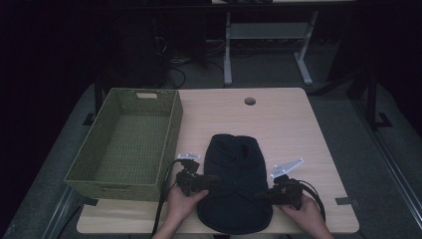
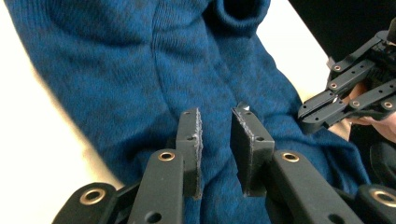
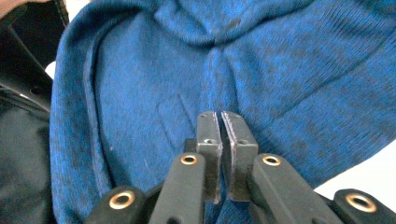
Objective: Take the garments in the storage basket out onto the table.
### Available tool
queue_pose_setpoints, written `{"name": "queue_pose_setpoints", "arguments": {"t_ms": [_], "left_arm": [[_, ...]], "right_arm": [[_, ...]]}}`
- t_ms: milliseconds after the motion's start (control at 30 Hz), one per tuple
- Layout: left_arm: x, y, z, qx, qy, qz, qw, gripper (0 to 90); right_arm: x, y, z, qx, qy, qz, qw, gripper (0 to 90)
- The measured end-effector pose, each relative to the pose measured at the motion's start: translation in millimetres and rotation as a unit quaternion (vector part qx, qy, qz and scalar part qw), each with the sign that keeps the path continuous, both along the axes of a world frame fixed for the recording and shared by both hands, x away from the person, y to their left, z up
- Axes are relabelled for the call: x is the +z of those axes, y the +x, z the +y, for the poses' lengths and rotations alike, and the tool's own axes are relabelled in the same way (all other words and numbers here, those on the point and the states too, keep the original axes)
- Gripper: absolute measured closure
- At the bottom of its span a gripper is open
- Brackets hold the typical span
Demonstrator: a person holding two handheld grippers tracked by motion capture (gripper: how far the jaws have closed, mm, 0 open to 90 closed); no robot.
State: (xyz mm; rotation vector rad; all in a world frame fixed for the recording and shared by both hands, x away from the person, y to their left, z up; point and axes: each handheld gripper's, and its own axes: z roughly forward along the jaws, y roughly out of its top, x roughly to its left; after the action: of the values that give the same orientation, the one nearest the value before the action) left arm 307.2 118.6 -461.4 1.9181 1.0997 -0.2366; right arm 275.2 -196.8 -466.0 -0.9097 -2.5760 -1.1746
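A dark blue knit garment (image 1: 234,169) lies flat on the wooden table (image 1: 283,124), near its front edge. At the garment's left side a hand holds my left gripper (image 1: 211,180). In the left gripper view its jaws (image 2: 217,119) stand a little apart over the blue knit (image 2: 116,60), and the pads press on nothing. My right gripper (image 1: 261,195) is at the garment's lower right. Its jaws (image 3: 219,116) are shut to a thin slit, tips on the knit (image 3: 289,70) along a crease. Whether cloth is caught between them I cannot tell. The right gripper (image 2: 310,114) also appears in the left gripper view.
A green woven basket (image 1: 174,124), with nothing in it, stands on the table's left part, close beside the left gripper. A round cable hole (image 1: 250,101) sits near the far edge. White desk legs (image 1: 228,55) stand on the dark floor beyond.
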Motion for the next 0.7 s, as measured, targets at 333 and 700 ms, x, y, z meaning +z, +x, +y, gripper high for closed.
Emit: {"name": "queue_pose_setpoints", "arguments": {"t_ms": [333, 700], "left_arm": [[-9.3, 3.5, -14.5, -0.026, 0.017, 0.013, 0.9994, 72.9], [-13.8, 0.2, -12.3, -0.027, 0.006, 0.021, 0.9994, 75.0]], "right_arm": [[26.5, 44.8, -5.7, -0.067, 0.036, -0.033, 0.9966, 88.6], [42.2, 94.5, -2.1, -0.109, 0.068, -0.028, 0.9914, 89.3]]}}
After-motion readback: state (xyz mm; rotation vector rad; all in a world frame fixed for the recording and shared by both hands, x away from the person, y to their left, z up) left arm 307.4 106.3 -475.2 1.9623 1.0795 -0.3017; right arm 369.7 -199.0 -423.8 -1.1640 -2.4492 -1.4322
